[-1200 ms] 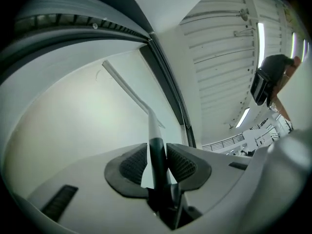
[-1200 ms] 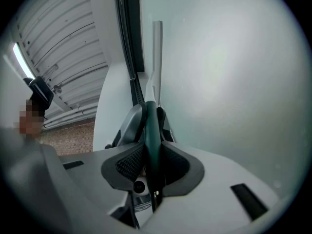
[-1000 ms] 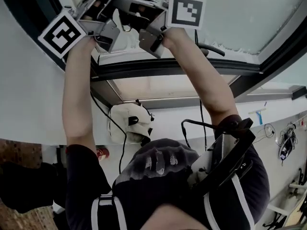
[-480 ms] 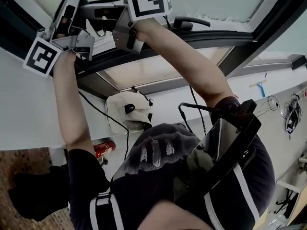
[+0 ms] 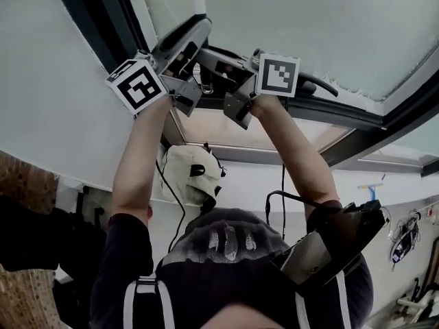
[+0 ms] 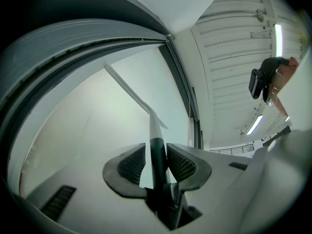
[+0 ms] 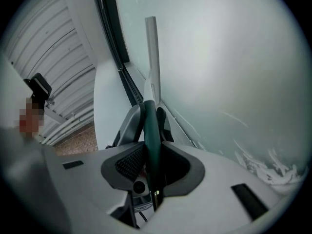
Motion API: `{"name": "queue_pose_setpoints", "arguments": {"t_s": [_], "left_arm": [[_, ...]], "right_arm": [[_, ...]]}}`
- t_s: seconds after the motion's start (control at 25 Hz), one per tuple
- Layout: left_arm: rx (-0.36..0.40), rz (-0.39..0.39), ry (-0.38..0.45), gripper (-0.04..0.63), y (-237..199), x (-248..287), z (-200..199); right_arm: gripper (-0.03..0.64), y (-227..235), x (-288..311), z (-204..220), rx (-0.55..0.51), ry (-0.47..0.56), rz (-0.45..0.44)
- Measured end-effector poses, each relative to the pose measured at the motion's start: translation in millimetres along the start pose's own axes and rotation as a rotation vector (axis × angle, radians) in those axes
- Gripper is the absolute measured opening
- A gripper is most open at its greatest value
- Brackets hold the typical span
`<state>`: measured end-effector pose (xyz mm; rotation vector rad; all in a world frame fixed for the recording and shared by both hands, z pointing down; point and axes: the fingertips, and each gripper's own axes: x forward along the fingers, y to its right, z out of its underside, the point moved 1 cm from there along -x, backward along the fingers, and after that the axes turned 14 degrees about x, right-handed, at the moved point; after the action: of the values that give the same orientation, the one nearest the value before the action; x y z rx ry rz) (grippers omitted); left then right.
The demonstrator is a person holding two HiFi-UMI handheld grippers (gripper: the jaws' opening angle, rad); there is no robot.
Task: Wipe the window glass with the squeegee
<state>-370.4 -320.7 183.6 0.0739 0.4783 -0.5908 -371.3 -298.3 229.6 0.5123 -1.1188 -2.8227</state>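
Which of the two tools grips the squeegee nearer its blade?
The left tool. Seen from the right tool, the left one clamps the squeegee farther up, between it and the blade.

Entry: changes over the last second.
- Left gripper [image 6: 156, 164] and right gripper [image 7: 153, 165]: we lowered both together down the window glass [image 5: 309, 19], and the squeegee [image 6: 157, 130] went with them.
- Right gripper's marker cube [image 5: 278, 74]: it had stood above the window handle [image 5: 319, 86]; we brought it level with that handle.

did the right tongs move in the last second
Yes, downward: the right tongs were above the window handle, now level beside it.
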Motion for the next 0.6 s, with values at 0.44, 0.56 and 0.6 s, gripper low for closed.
{"name": "queue_pose_setpoints", "arguments": {"t_s": [0.44, 0.56, 0.6], "left_arm": [[-0.034, -0.012, -0.071, 0.130, -7, -3, 23], [-0.039, -0.005, -0.081, 0.130, -5, -10, 31], [-0.041, -0.005, -0.084, 0.129, -3, -14, 35]], "right_arm": [[0.098, 19, -7, 9, 0.070, 0.044, 0.012], [0.098, 23, -10, 20, 0.078, 0.042, 0.014], [0.098, 24, -11, 25, 0.082, 0.042, 0.015]]}}
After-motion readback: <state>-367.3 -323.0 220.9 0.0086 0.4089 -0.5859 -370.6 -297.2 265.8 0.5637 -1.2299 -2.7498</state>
